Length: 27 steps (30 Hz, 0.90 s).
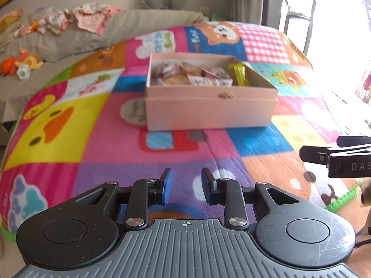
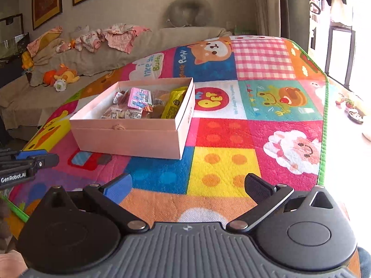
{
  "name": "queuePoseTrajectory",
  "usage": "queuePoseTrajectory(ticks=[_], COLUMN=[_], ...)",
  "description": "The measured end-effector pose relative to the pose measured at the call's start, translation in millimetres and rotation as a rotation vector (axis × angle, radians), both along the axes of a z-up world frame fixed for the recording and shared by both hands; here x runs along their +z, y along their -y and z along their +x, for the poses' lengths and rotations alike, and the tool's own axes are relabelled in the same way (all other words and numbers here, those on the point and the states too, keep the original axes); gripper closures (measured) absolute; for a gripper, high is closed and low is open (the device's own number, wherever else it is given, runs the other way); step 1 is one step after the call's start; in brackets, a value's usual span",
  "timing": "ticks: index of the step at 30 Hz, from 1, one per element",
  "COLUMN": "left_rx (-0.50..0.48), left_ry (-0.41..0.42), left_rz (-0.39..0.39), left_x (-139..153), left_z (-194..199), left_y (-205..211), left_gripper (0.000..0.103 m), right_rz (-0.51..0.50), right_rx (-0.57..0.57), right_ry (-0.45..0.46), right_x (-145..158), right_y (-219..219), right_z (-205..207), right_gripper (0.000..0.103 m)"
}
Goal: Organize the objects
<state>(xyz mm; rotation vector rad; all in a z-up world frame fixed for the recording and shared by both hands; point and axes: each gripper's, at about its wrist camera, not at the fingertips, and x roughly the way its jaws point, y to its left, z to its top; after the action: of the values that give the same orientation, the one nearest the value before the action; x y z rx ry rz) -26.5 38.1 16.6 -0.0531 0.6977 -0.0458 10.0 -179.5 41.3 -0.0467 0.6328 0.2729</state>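
A pink open box [image 1: 208, 108] stands on the colourful patchwork mat [image 1: 92, 139], filled with several wrapped snacks [image 1: 197, 74] and a yellow packet [image 1: 240, 74]. It also shows in the right wrist view [image 2: 129, 136], with the snacks [image 2: 136, 106] and the yellow packet [image 2: 174, 104] inside. My left gripper [image 1: 186, 185] hovers over the mat in front of the box, jaws partly open and empty. My right gripper [image 2: 187, 185] is wide open and empty, to the right of the box. The right gripper's tip shows in the left wrist view [image 1: 336, 157]; the left gripper's tip shows in the right wrist view [image 2: 30, 159].
A grey sofa [image 2: 69, 69] behind the mat holds crumpled clothes [image 2: 111, 37] and soft toys [image 2: 62, 76]. A grey neck pillow [image 2: 187, 11] leans on the wall. A bright window [image 2: 343, 46] is on the right. Small dishes [image 2: 354, 115] lie beyond the mat's green edge.
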Motion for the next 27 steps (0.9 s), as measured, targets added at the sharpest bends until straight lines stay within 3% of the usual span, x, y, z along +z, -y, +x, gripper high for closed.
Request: queuePoseTrajectory(ticks=[6,9,27], left_rx=[-0.029,-0.022,0.009], left_ry=[-0.003,-0.006,-0.015], left_rz=[0.067,0.049,0.056], left_x=[-8,-8,-7], left_z=[-5,-6,-10], left_y=[23,20,24], left_gripper=[0.071,0.07,0.07], right_rz=[-0.007,-0.07,-0.062], right_rx=[-0.038,-0.023,-0.049], right_ry=[-0.16,-0.138,-0.14], right_x=[-29,-35,-35], right_y=[0,-11,-9], right_z=[3,-4,-2], right_gripper=[0.0,0.0,0.0])
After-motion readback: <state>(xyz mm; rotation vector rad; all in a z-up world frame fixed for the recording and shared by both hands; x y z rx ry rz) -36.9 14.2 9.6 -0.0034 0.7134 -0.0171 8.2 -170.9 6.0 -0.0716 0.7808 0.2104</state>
